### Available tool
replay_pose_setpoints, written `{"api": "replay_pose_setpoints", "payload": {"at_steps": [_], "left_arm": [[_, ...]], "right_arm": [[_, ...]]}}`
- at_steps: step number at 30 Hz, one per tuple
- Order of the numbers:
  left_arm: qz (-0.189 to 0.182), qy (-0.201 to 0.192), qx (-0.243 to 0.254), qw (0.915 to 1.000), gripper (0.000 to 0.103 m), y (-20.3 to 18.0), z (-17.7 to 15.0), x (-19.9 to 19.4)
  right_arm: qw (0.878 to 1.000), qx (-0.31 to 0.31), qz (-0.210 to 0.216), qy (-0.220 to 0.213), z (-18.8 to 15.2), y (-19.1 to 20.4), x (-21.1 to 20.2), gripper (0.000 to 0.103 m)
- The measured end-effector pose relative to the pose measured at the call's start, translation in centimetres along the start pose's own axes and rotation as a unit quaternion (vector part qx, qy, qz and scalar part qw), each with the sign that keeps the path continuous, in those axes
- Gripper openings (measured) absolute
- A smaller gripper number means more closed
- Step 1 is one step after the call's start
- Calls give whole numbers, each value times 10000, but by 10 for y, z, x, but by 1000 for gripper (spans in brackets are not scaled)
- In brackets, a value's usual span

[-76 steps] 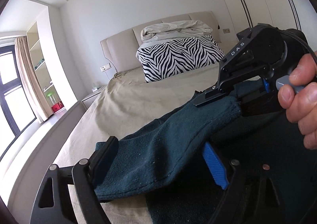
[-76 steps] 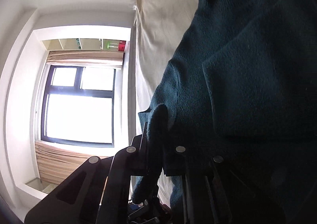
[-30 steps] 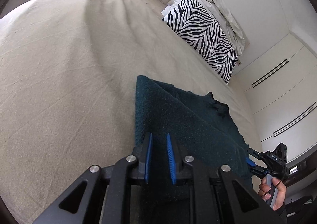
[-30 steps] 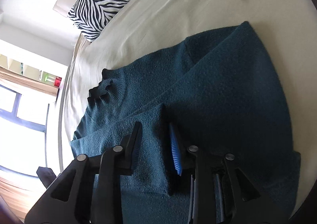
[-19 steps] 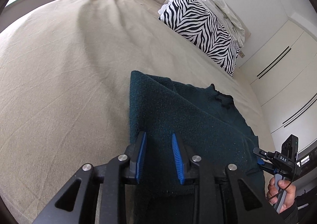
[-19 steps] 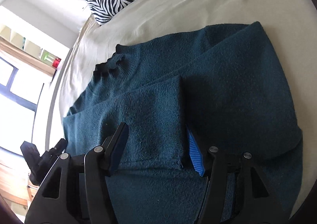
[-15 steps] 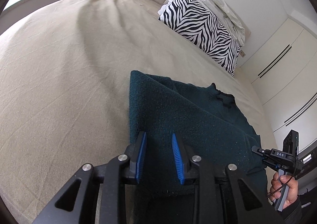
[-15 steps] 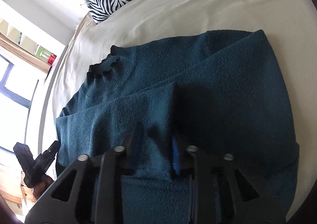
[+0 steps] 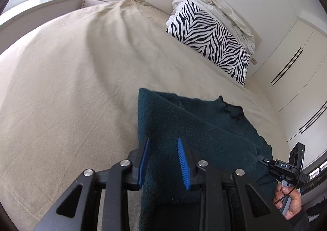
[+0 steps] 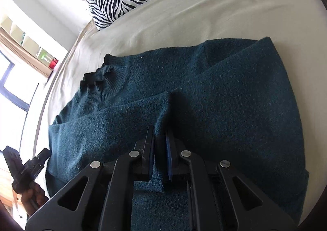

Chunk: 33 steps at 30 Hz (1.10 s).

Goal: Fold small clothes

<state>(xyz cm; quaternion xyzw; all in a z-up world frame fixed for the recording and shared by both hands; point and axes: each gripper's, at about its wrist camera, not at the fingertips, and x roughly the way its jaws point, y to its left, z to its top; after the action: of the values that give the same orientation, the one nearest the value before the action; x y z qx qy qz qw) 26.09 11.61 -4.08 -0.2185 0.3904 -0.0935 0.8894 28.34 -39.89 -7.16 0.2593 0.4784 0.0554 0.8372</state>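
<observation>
A dark teal knit sweater (image 9: 196, 128) lies flat on the beige bed (image 9: 71, 88), both sleeves folded in across the body. My left gripper (image 9: 163, 161) is open just above the sweater's left folded edge, holding nothing. In the right wrist view the sweater (image 10: 235, 108) fills the middle, its collar (image 10: 98, 79) toward the pillow. My right gripper (image 10: 160, 149) is shut on the cuff end of the sleeve (image 10: 126, 116) folded across the body. The right gripper also shows at the far right of the left wrist view (image 9: 263, 160).
A zebra-striped pillow (image 9: 208, 38) and a crumpled white duvet (image 9: 222, 8) lie at the headboard. A nightstand (image 9: 96, 0) and window shelves stand beyond the bed's left side. White wardrobe doors (image 9: 296, 79) are on the right. Bare sheet surrounds the sweater.
Both grippers laid the sleeve down across the sweater. My left gripper opened and let go of the fabric. My right gripper opened briefly, then closed again on the sleeve cuff.
</observation>
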Motion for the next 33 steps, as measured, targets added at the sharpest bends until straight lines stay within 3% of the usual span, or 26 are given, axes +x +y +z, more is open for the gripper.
{"api": "replay_pose_setpoints", "payload": {"at_steps": [3,6,8,10,11,12,15,16,18,19,20,23,26,27,29,33], "left_arm": [[-448,-169,-156,9987,37,-4,18,-7],[-776,28,-513,9957,38,1,35,20],[-839,443,-843,9919,38,13,39,54],[-729,702,-977,9901,27,25,34,84],[-641,611,-905,9919,9,29,31,87],[-657,586,-967,9914,4,33,29,86],[-704,611,-1075,9898,4,36,27,74],[-663,630,-1028,9905,6,33,25,66],[-678,581,-841,9924,28,25,19,47],[-639,539,-721,9939,32,22,15,39],[-562,563,-573,9952,36,18,9,34],[-358,629,-185,9972,34,16,-9,29],[-144,596,-177,9980,33,15,-16,14],[11,593,-165,9981,37,14,-19,7],[26,620,-43,9981,42,11,-31,-3],[293,711,352,9964,42,1,-59,-21]], "right_arm": [[9983,279,513,-79,-2,-17,1,8],[9951,416,872,-193,-6,-28,4,8],[9944,385,944,-261,-7,-30,4,8],[9941,341,983,-311,-8,-30,4,8],[9938,329,1016,-323,-9,-31,5,8],[9934,322,1054,-325,-9,-32,5,8],[9921,358,1165,-305,-9,-34,6,8],[9919,371,1183,-284,-9,-34,5,8],[9921,443,1156,-214,-8,-33,0,10],[9918,519,1152,-212,-10,-34,-6,12],[9908,594,1190,-243,-12,-35,-11,20],[9889,605,1299,-398,-23,-33,-29,45],[9958,-9,861,-326,-35,-19,-34,45],[9972,-151,679,-279,-37,-15,-36,45],[9982,-9,557,-234,-39,-15,-49,45],[9984,379,354,-229,-51,-35,-67,48]]}}
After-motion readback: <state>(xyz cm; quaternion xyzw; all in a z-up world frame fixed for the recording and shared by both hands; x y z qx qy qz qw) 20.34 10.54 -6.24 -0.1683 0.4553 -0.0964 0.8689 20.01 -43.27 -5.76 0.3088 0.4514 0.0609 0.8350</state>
